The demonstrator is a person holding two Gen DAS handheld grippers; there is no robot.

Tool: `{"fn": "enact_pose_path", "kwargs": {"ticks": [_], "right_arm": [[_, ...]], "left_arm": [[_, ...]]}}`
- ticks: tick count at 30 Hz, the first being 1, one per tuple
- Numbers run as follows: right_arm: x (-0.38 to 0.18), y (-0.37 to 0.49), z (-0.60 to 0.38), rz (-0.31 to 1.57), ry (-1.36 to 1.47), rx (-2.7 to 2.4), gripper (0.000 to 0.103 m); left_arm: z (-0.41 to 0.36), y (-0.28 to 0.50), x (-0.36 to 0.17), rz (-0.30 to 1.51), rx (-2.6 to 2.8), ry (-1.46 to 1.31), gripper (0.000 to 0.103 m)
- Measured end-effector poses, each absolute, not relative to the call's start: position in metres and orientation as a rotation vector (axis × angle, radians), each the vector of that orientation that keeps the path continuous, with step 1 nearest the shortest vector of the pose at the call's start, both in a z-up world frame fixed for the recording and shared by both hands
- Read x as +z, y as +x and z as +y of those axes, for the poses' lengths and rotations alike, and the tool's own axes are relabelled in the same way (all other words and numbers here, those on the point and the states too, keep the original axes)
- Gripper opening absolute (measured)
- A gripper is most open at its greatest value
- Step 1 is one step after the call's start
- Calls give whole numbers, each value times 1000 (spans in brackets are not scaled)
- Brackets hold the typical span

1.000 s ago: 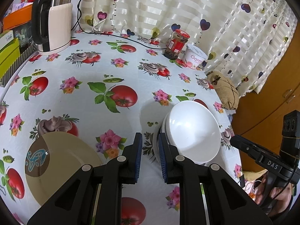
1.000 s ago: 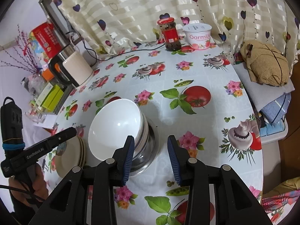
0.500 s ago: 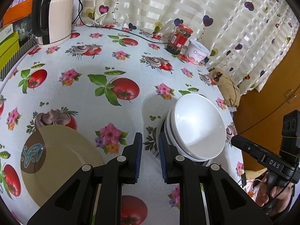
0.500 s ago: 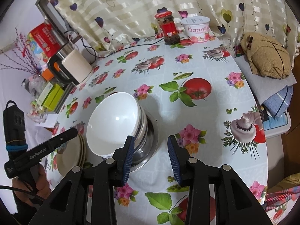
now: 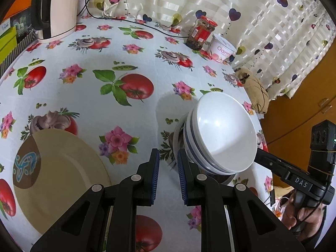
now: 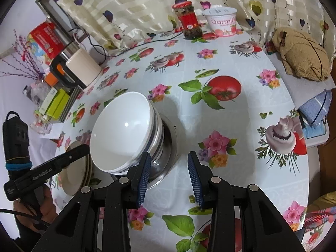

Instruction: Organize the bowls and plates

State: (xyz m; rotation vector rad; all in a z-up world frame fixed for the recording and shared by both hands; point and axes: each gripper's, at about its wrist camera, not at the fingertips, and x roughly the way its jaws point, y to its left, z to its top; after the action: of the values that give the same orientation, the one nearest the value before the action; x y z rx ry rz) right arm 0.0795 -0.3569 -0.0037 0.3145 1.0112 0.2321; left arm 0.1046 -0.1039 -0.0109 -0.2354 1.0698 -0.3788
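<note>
A stack of white bowls with blue bands [image 5: 220, 136] sits in a metal bowl [image 5: 177, 134] on the flowered tablecloth; it also shows in the right wrist view [image 6: 124, 130], with the metal bowl [image 6: 170, 138] under it. A beige plate [image 5: 63, 174] lies to the left; in the right wrist view it is a stack of beige plates [image 6: 73, 176]. My left gripper [image 5: 167, 157] is open by a narrow gap and empty, between plate and bowls. My right gripper [image 6: 169, 160] is open and empty, just right of the bowls.
A kettle [image 5: 54, 10] stands at the back left with its cord along the curtain. A red-lidded jar [image 5: 200, 32] and a yogurt tub [image 5: 222, 49] stand at the back. Boxes [image 6: 56, 103] line the left edge. A brown cloth bundle [image 6: 302, 54] lies beyond the right edge.
Both grippers have moved a little closer to the bowl stack. Their jaws have not changed and nothing was taken hold of.
</note>
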Motion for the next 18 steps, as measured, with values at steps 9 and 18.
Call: {"fn": "enact_pose_path", "kwargs": {"ticks": [9, 18], "right_arm": [[-14, 85, -357, 1035, 321, 236, 34], [-28, 91, -354, 1068, 327, 248, 27]], "left_arm": [[-114, 108, -23, 1120, -408, -242, 18], [-123, 114, -36, 1161, -422, -242, 18]]}}
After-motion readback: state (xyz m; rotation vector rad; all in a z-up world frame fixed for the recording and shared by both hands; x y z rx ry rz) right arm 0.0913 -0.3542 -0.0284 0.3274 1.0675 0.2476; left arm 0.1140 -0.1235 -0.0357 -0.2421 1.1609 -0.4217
